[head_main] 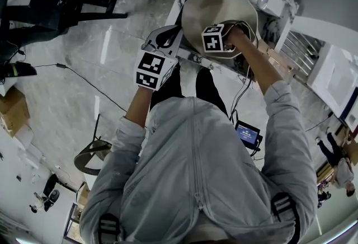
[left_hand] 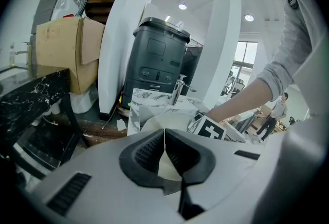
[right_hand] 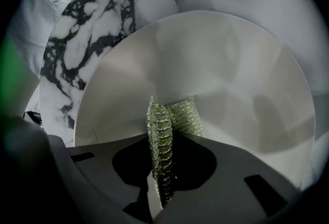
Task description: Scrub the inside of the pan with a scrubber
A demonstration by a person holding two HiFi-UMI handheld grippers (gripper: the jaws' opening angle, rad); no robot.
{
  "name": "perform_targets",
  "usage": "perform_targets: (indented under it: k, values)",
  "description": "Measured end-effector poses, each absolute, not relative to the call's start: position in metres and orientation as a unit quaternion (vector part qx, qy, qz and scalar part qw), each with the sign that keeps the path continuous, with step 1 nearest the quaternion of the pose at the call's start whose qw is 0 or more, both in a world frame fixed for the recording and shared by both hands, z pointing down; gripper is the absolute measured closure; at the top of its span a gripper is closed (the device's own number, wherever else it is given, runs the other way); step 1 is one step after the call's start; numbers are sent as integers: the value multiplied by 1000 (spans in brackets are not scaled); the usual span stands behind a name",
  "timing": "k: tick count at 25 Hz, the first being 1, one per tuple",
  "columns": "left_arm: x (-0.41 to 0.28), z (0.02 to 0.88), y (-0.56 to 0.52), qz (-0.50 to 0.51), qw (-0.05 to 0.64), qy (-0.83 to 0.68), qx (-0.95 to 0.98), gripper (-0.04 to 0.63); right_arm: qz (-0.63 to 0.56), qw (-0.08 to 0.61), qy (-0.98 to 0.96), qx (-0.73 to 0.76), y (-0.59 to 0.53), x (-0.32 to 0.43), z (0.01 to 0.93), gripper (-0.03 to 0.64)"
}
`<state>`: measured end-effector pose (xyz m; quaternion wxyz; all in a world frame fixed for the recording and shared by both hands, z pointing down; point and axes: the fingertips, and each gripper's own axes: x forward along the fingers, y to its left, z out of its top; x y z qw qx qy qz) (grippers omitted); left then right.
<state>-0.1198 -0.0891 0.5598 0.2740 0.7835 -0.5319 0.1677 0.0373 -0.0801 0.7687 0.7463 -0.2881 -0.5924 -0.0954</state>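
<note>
Jaws of right gripper tight on half-hidden scrubber inside pan; jaws of left gripper together.

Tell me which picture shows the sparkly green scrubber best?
The right gripper view: the scrubber is close up, pinched in the right tool over the pan. Head view hides it behind that tool; left gripper view misses it.

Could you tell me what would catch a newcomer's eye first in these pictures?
The glittery green scrubber, clamped upright in the right gripper inside the pale round pan, stands out in the right gripper view. A black-veined white marble surface lies around the pan. In the head view, the black-and-white marker cubes stand out above the person's grey jacket, and the left gripper sits shut by the pan's edge.
</note>
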Motion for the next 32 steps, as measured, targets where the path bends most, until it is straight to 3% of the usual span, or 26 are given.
perform_targets:
  k: [13, 24, 32]
  values:
    - [-119, 561, -97, 170, 274, -527, 786, 571, -141, 779, -574, -210, -140, 79, 766, 534]
    - [-113, 564, -97, 175, 276, -518, 790, 571, -97, 740, -658, -101, -194, 35, 779, 534]
    - [-118, 564, -94, 173, 275, -520, 789, 571, -42, 757, -646, -93, -189, 27, 780, 534]
